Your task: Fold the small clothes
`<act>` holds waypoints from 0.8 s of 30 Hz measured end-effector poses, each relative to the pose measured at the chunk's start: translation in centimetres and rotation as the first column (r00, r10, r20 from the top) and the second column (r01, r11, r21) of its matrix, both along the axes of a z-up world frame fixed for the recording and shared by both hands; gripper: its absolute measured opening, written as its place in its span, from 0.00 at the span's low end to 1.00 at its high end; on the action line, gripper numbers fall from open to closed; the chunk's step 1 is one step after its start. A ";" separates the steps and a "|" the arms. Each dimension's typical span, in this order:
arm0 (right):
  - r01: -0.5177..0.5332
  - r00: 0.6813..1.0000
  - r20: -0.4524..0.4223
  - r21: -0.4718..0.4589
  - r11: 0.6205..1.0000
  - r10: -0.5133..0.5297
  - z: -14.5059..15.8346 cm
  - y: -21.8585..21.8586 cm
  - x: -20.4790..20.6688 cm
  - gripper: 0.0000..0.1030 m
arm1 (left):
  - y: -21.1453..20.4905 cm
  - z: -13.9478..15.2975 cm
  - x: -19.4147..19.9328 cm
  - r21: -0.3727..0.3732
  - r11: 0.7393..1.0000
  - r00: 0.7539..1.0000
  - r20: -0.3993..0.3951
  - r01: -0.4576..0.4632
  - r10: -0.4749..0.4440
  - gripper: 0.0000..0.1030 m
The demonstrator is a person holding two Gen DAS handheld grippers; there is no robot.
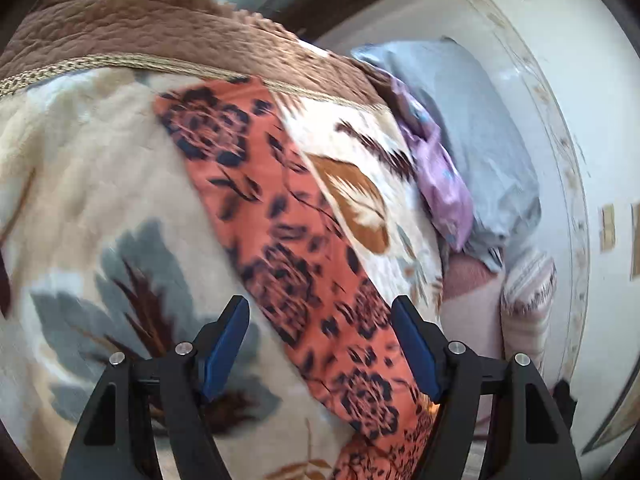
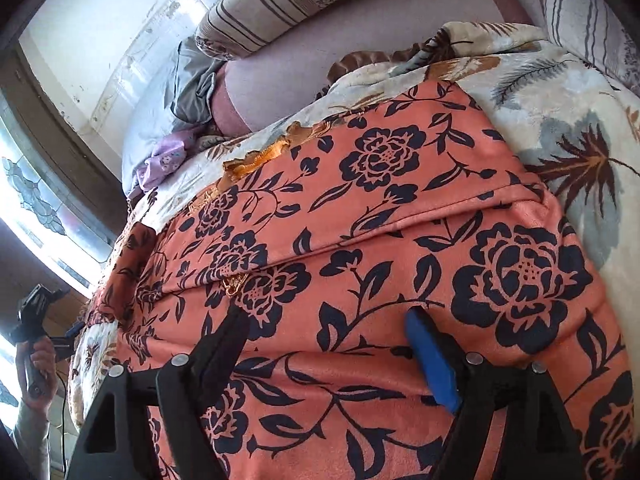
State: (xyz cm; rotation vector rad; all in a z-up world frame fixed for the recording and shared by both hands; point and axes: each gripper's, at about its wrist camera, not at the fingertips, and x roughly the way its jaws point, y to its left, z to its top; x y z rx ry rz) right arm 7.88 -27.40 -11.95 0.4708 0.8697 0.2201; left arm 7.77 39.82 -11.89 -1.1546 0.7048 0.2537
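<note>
An orange garment with dark blue flowers (image 1: pixel 280 208) lies spread on a cream floral blanket (image 1: pixel 92 184) on a bed. In the right wrist view the garment (image 2: pixel 380 208) fills the frame, with a fold line running across its middle. My left gripper (image 1: pixel 320 344) is open and empty, hovering above the garment's lower edge. My right gripper (image 2: pixel 332 336) is open and empty, close over the cloth. The left gripper also shows small at the left edge of the right wrist view (image 2: pixel 44 316), held in a hand.
A grey-blue cloth (image 1: pixel 472 128) and a purple cloth (image 1: pixel 436 176) are bunched by the white wall (image 1: pixel 480 8). A striped pillow (image 2: pixel 288 4) and a pink sheet (image 2: pixel 320 56) lie beyond the blanket. A window (image 2: pixel 36 200) stands at the left.
</note>
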 end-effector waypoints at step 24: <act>-0.051 0.999 -0.001 -0.041 0.998 0.051 -0.2 1.1 0.6 0.92 | 0.2 6.8 4.4 0.435 0.899 0.998 -0.042 0.053 -0.039 0.04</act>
